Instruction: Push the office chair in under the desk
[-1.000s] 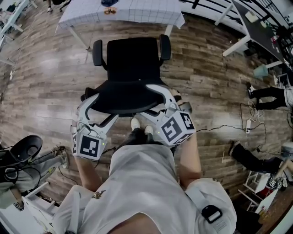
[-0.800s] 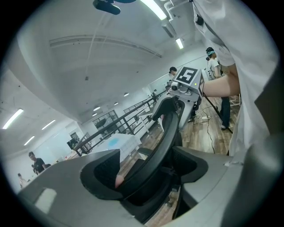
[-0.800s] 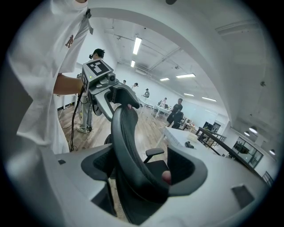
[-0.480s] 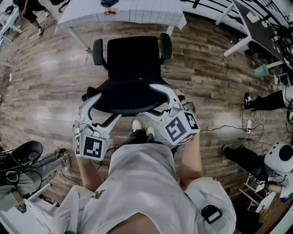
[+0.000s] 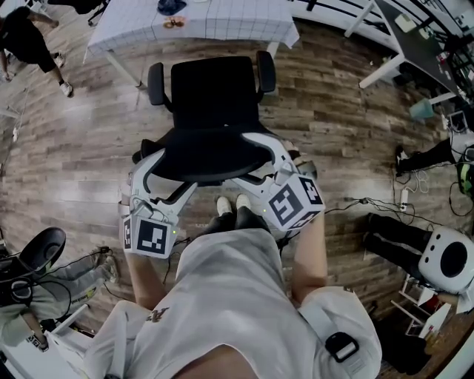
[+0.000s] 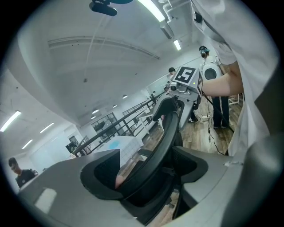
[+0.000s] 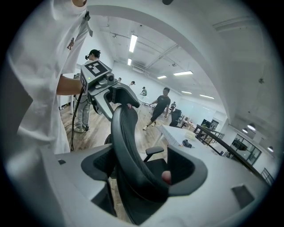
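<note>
A black office chair (image 5: 215, 92) stands on the wood floor, its seat facing a desk (image 5: 200, 18) covered with a white gridded cloth. The chair's backrest (image 5: 211, 155) is nearest me. My left gripper (image 5: 152, 178) clamps the backrest's left edge and my right gripper (image 5: 270, 159) clamps its right edge. In the left gripper view the curved backrest (image 6: 166, 133) runs between the jaws of the left gripper (image 6: 148, 170). The right gripper view shows the backrest (image 7: 128, 142) held the same way by the right gripper (image 7: 142, 170), with the desk (image 7: 186, 137) beyond.
A second black chair (image 5: 41, 248) sits at the lower left. A person's dark legs (image 5: 396, 237) and a white round device (image 5: 448, 259) are at the right, with cables (image 5: 370, 201) on the floor. Another person (image 5: 22, 37) walks at the upper left. A dark desk (image 5: 415, 44) stands at the upper right.
The chair and both grippers have shifted slightly toward the desk. A person has walked in at the upper left, and the white round device has come in at the right.
</note>
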`<state>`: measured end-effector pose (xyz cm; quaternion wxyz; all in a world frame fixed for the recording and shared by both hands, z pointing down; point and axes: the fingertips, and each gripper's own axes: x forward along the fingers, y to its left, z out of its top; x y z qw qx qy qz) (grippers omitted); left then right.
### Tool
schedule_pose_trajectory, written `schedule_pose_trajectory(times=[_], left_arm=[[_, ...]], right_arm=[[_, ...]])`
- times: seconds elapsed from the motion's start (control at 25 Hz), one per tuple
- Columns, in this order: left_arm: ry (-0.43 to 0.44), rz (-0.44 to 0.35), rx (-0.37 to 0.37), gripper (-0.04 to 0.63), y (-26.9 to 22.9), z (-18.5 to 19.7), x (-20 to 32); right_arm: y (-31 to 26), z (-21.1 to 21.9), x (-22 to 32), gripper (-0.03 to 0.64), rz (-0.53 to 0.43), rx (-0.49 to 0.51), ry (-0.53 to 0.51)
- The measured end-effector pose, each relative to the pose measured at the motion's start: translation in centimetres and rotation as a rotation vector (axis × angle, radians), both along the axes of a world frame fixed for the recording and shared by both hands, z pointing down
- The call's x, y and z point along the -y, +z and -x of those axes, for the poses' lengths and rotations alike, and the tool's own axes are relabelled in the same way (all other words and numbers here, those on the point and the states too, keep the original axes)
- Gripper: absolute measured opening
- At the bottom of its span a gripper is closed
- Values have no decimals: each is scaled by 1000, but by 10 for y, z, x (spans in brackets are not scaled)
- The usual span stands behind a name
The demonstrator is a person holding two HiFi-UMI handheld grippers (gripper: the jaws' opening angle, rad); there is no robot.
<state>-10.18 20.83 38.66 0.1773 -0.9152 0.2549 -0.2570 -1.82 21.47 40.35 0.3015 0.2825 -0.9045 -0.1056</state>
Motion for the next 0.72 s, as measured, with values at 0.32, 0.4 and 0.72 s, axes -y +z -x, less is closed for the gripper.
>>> schedule_pose_trajectory(times=[0.32, 0.4, 0.72], left_arm=[[-8, 0, -4, 365, 0, -18, 19], [-10, -1, -10, 367, -2, -17, 23], [-17, 2, -20, 371, 1, -15, 46]], right_arm=[[0, -17, 18, 354, 0, 1, -19], [0, -16, 22, 353, 3, -3, -26], [3, -15, 44, 351, 2, -9, -28]])
